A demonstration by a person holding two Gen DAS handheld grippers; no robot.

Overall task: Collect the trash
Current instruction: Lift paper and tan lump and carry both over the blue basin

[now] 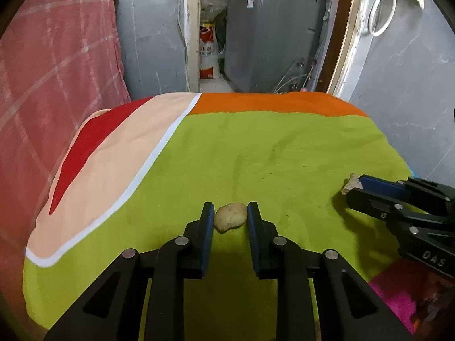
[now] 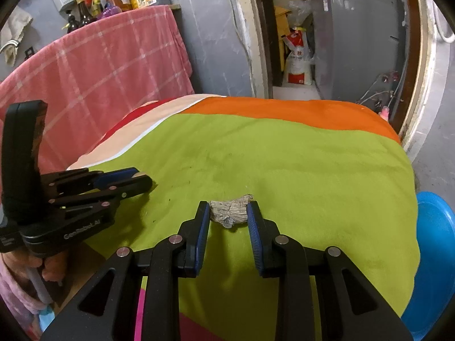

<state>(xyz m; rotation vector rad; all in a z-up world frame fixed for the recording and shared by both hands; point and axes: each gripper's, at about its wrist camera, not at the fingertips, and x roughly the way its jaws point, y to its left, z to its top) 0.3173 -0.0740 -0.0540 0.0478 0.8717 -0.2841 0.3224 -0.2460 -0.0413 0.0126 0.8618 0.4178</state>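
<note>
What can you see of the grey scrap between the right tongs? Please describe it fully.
The grey scrap is a small, flat, ragged piece, grey-beige with fine lines, like dry bark or crumpled paper; the material is unclear. One corner looks darker. It lies crosswise between the right tongs, whose blue pads press its two ends. Below it is the green cloth; whether it touches the cloth cannot be told.

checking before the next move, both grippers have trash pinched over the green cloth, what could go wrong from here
1. The left gripper holds the rounded pale lump only at its fingertips; it might slip out when lifted.
2. The right gripper grips the flaky grey scrap by its ends; it may crumble or shed bits onto the cloth.
3. The blue bin sits off the cloth's right edge, so the left gripper's carry could cross the right one.
</note>
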